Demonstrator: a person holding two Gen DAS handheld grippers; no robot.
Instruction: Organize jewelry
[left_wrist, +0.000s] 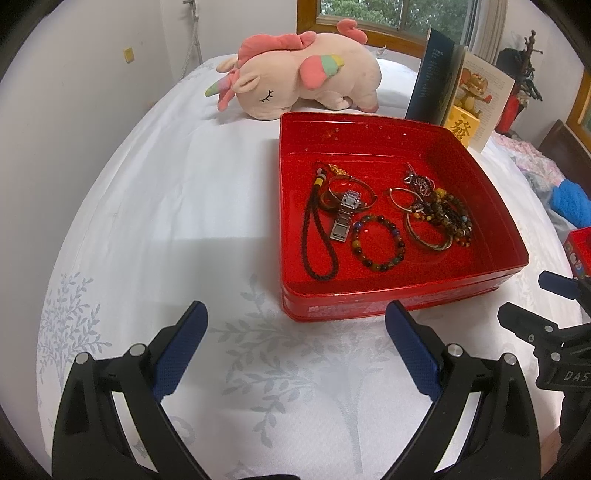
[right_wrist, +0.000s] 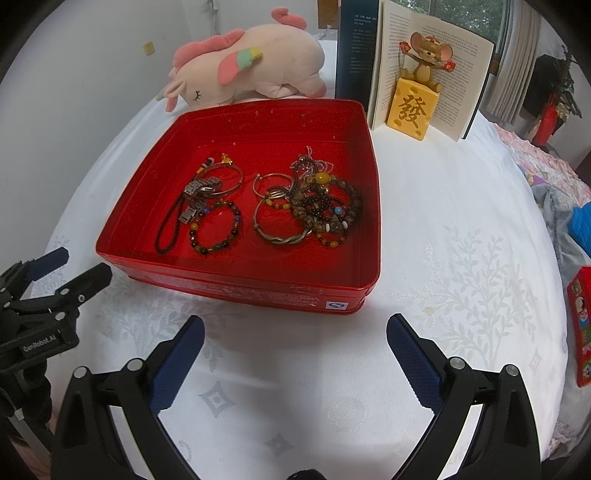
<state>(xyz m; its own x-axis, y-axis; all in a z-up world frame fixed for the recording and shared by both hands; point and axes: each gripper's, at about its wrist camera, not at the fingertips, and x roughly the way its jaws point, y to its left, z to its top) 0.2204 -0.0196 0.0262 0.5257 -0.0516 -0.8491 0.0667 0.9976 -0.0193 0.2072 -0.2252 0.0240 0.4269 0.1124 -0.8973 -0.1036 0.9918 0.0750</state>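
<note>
Jaws wide on left gripper and right gripper, both empty above the bed.
Jewelry sits in red tin; bead bracelets overlap, so one pick could drag its neighbours.

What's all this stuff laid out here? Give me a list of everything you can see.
Tray: one, red, on the white bedspread.
Beaded bracelet: one lying alone, multicoloured, tray's near middle.
Watch: one, silver, tray's left half.
Cord loop: one, black, tray's left edge.
Tangled beads and bangles: count unclear, brown and silver, tray's right half.
Plush unicorn: one, pink, behind the tray.
Open book: one, standing behind the tray.
Mouse figurine: one, on a yellow block, before the book.
Left gripper: open, empty.
Right gripper: open, empty.
</note>
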